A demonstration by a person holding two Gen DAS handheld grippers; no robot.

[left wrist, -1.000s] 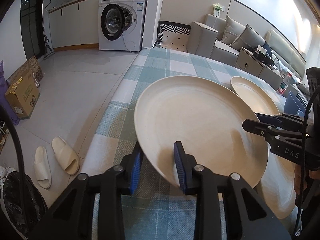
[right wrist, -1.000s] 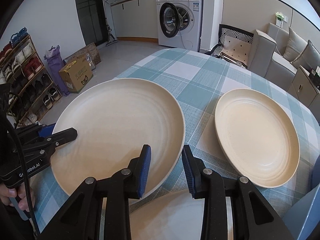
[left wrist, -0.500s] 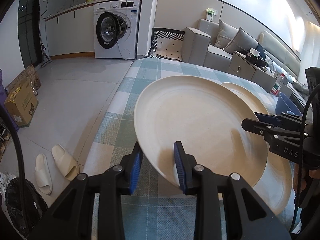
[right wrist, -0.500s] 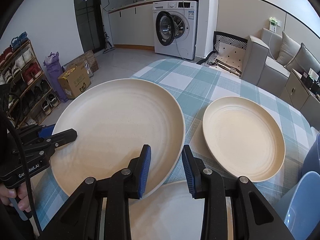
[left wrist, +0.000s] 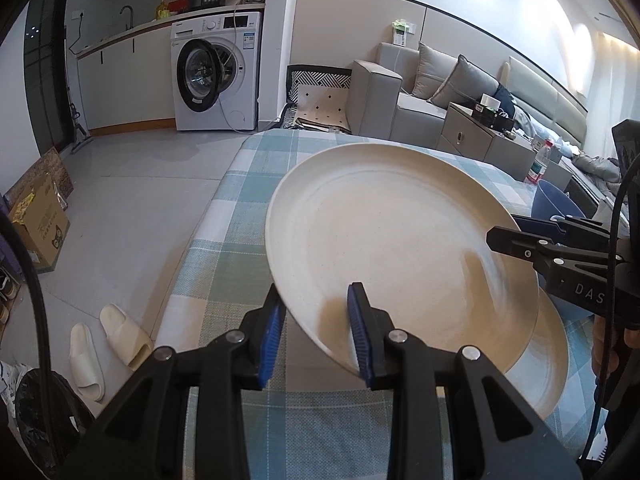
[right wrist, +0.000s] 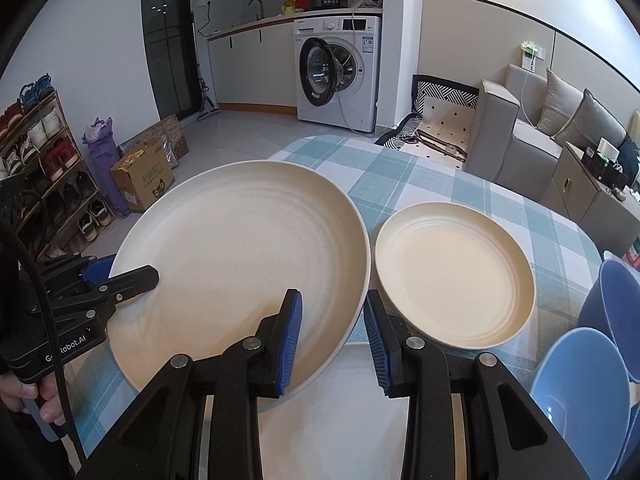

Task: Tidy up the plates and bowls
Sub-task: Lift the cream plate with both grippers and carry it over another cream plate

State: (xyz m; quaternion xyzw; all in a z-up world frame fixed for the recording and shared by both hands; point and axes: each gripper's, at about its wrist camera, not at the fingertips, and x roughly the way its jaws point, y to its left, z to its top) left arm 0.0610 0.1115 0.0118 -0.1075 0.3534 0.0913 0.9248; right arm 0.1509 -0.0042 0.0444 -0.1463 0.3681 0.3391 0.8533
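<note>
A large cream plate is held in the air over the checked table, level. My left gripper is shut on its near-left rim; it also shows in the right wrist view. My right gripper is shut on the opposite rim; it also shows in the left wrist view. Another cream plate lies on the table right below the held one. A third cream plate lies on the table to the right.
Two blue bowls stand at the table's right side; one shows in the left wrist view. The checked tablecloth ends at the left edge above the floor with slippers. A sofa stands beyond.
Both grippers have risen with the large plate, lifting it higher above the plate underneath. The table and the third plate look farther away.
</note>
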